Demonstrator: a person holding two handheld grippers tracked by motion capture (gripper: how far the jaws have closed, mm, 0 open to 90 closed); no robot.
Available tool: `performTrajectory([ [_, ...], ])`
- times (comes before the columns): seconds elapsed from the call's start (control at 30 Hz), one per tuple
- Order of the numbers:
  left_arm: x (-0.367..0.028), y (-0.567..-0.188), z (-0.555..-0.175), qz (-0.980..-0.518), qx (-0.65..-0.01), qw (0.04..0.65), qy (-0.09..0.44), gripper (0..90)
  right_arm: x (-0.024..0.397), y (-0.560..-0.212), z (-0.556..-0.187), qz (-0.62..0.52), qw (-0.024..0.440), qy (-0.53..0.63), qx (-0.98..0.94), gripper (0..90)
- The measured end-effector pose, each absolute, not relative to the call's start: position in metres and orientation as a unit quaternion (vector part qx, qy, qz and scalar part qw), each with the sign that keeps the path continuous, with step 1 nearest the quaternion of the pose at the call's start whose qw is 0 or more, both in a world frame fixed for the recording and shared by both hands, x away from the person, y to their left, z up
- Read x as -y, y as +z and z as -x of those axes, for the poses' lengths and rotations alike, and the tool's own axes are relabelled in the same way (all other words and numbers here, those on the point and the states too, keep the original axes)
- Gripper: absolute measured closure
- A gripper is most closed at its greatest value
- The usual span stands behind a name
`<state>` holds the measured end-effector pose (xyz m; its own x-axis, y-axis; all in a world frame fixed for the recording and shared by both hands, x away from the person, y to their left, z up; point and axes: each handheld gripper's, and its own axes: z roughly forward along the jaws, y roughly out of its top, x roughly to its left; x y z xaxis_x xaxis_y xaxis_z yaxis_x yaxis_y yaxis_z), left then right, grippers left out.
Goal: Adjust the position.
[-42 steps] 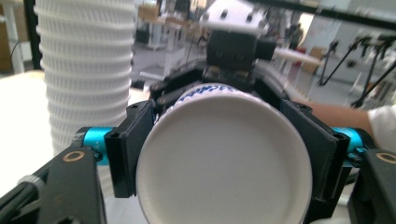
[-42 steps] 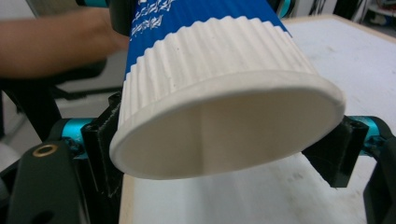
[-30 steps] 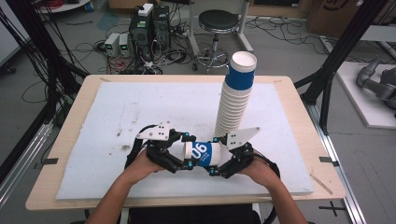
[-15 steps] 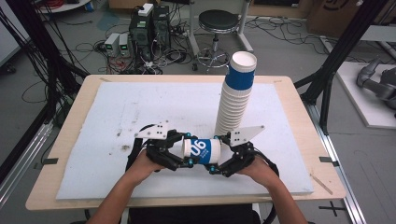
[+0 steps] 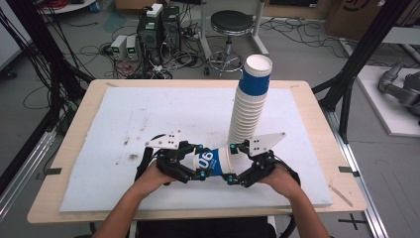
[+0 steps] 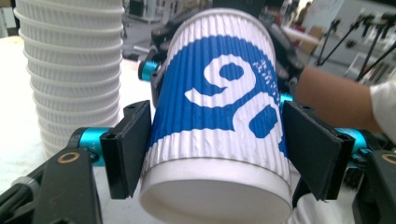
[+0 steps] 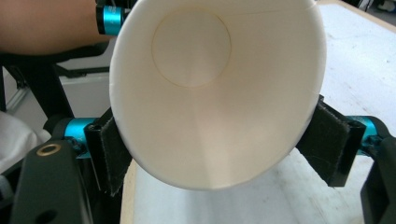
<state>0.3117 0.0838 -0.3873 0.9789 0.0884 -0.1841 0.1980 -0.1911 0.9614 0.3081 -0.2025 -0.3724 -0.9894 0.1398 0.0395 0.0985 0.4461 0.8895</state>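
Note:
A blue-and-white ribbed paper cup [image 5: 213, 161] lies level above the board, held between both grippers. My left gripper [image 5: 200, 162] has its pads on the cup's base end. The left gripper view shows that cup [image 6: 219, 102] bottom-first between the left gripper's [image 6: 217, 149] black pads. Its jaws have just been opening slightly, with the cup still between them and touched on both sides. My right gripper [image 5: 231, 163] is shut on the rim end. In its own view the right gripper [image 7: 217, 149] squeezes the open mouth of the cup [image 7: 205, 93] slightly oval.
A tall leaning stack of cups [image 5: 250, 104] stands on the white foam board [image 5: 148, 114] just behind the right gripper, and the same stack [image 6: 70, 70] rises close at the left of the left gripper view. The wooden table edge [image 5: 198, 215] is near the hands.
The left jaws have come in around the cup's base end. Both hands and the cup have stayed nearly where they were.

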Motion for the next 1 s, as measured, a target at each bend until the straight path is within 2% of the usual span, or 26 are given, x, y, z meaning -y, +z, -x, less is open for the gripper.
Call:
performTrajectory([
  [0.3,-0.074,-0.394,-0.308,-0.807,-0.065,0.585,-0.051,27.1,0.201,-0.374,-0.308,-0.040,0.012,0.485,-0.873,21.2],
  [0.73,-0.086,-0.387,-0.312,-0.761,-0.084,0.642,-0.034,27.1,0.209,-0.374,-0.312,-0.106,-0.009,0.552,-0.827,15.7],
  [0.87,-0.086,-0.387,-0.312,-0.752,-0.085,0.653,-0.031,26.9,0.213,-0.374,-0.315,-0.123,-0.030,0.594,-0.795,13.8],
  [0.93,-0.084,-0.389,-0.312,-0.756,-0.087,0.648,-0.032,26.7,0.212,-0.374,-0.315,-0.122,-0.027,0.596,-0.793,14.6],
  [1.0,-0.083,-0.392,-0.312,-0.763,-0.087,0.640,-0.032,26.8,0.213,-0.373,-0.314,-0.113,-0.021,0.596,-0.794,22.5],
])
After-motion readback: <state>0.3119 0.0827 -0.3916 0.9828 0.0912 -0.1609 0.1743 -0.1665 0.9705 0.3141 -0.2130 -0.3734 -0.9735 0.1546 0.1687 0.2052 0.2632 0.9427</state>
